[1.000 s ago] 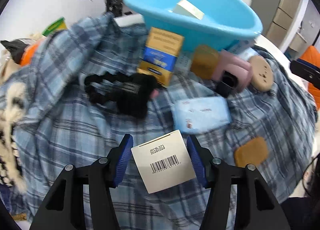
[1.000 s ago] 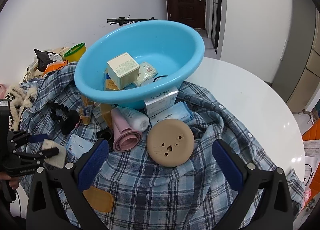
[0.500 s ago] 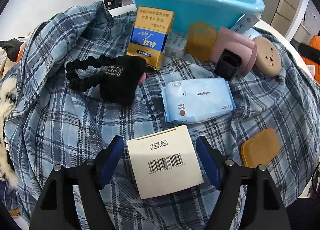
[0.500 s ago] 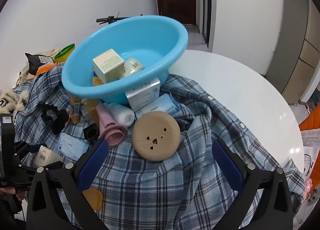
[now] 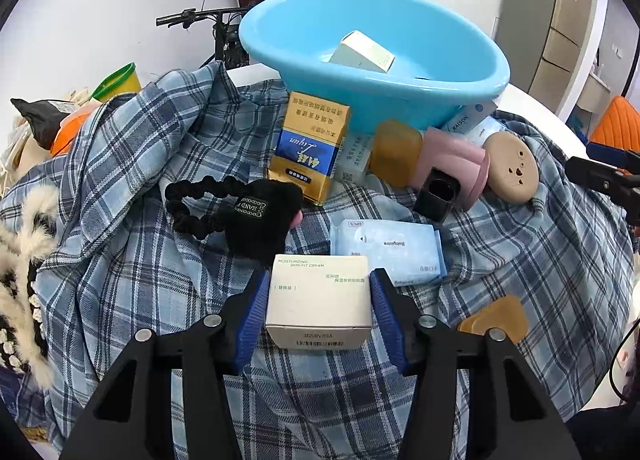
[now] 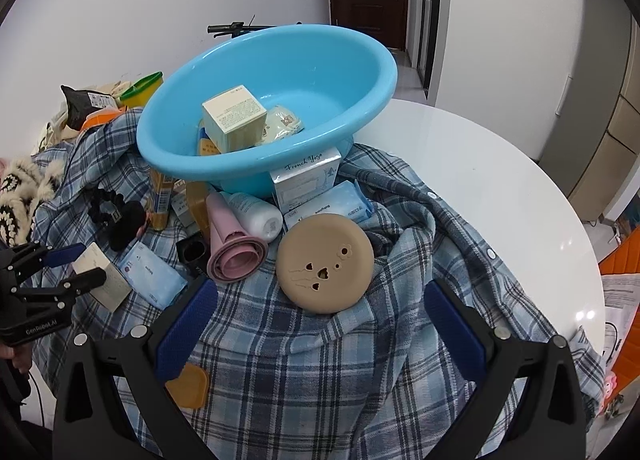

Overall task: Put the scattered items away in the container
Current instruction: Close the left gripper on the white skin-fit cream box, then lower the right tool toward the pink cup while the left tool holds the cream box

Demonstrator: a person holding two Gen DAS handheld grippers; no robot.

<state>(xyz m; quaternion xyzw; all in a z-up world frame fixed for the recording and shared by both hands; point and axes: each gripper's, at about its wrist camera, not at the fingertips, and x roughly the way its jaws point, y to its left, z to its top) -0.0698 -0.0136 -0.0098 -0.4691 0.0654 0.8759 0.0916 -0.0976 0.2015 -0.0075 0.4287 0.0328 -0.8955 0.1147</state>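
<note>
The left claw (image 5: 318,310) is closing on the white cream box (image 5: 319,302), its blue pads against both sides. Half a second ago the box showed its barcode face; now it is tipped and shows the face printed "MOISTURIZING SKIN-FIT CREAM". The box is above the checked cloth (image 5: 140,280), well apart from the blue basin (image 5: 372,60), which already holds another pale box (image 6: 234,118). The right claw (image 6: 320,318) stands wide apart and holds nothing, as before. The blue packet (image 5: 388,252) reads "Babycare".
</note>
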